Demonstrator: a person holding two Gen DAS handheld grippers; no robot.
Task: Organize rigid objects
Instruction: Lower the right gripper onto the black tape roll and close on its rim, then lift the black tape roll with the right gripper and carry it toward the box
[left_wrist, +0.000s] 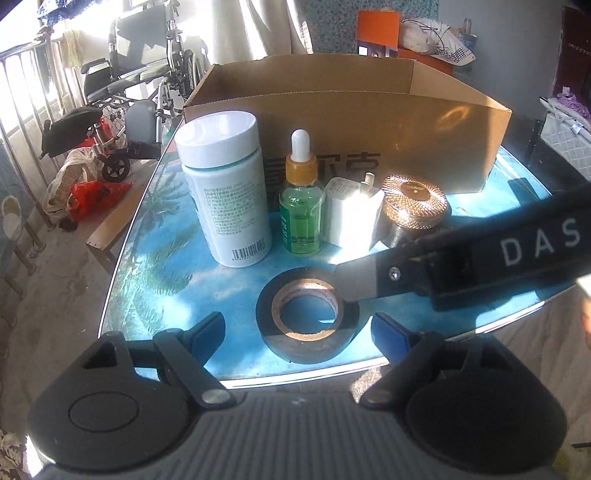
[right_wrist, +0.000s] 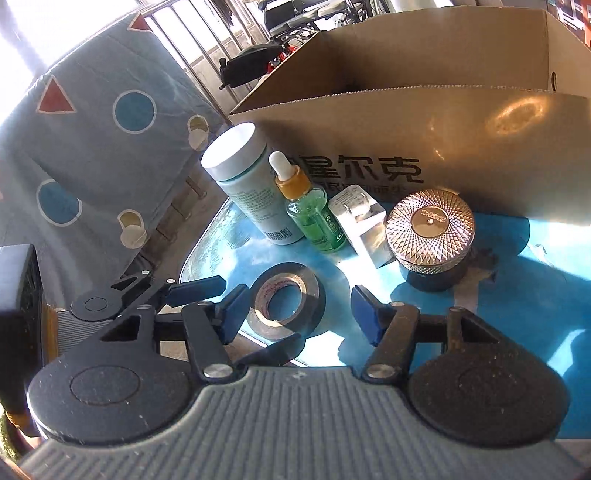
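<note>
A black tape roll (left_wrist: 306, 317) lies flat near the front edge of the blue table (left_wrist: 166, 229). My left gripper (left_wrist: 299, 330) is open, its fingers either side of the roll and clear of it. My right gripper (right_wrist: 300, 308) is also open and straddles the tape roll (right_wrist: 286, 306) without its pads pressing. One of its fingers (left_wrist: 358, 280) reaches over the roll from the right. Behind stand a white bottle (left_wrist: 225, 192), a green dropper bottle (left_wrist: 301, 218), a white charger (left_wrist: 351, 218) and a jar with a gold patterned lid (left_wrist: 415, 206), in front of an open cardboard box (left_wrist: 369, 122).
The table's rounded metal edge (left_wrist: 122, 266) runs just left of and in front of the tape. A wheelchair (left_wrist: 140, 74) and a red bag (left_wrist: 92, 195) are on the floor to the left. A blue patterned cloth (right_wrist: 92, 140) hangs at the left.
</note>
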